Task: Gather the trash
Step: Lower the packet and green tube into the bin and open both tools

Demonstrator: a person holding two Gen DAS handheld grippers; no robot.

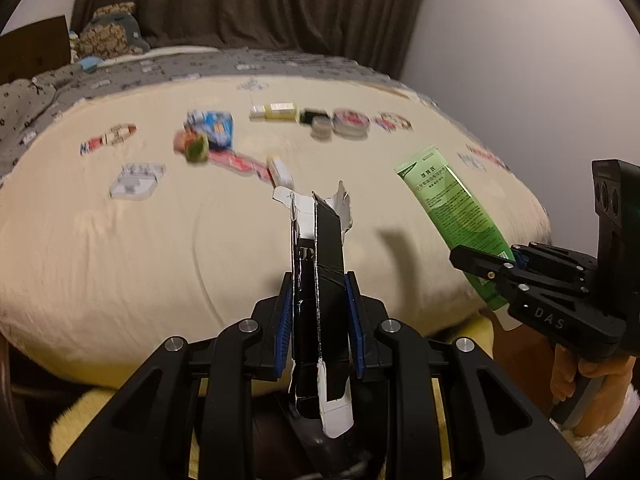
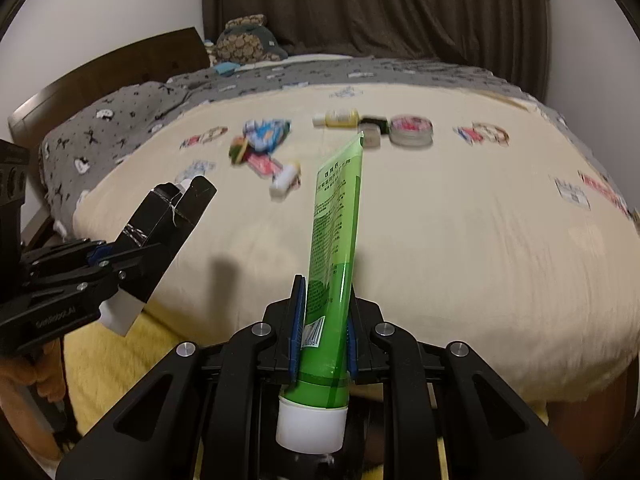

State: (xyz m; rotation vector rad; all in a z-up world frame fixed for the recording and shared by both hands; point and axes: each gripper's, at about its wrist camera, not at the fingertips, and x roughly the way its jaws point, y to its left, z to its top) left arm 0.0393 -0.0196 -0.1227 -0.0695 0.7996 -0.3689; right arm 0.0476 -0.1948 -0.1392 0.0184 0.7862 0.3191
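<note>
The left gripper (image 1: pixel 318 312) is clamped on a torn black and white carton (image 1: pixel 320 248), whose long axis runs straight out along the fingers, its ragged open end pointing away over the bed (image 1: pixel 120 260). The right gripper (image 2: pixel 324 320) is closed on a green tube (image 2: pixel 338 216), also lengthwise between the fingers, white cap toward the camera and flat crimped end pointing out over the bed. Both things are held in the air above the near edge of the bed.

Farther across the bed lies a scatter of small things: a blue packet (image 1: pixel 212 126), a red wrapper (image 1: pixel 240 162), a yellowish bottle (image 2: pixel 338 117) and a round tin (image 2: pixel 412 130). Nothing lies between the grippers and these. They are blurred, so labels cannot be read. At the far side of the bed are a dark curtain (image 2: pixel 360 8) and a patterned pillow (image 1: pixel 108 34).
</note>
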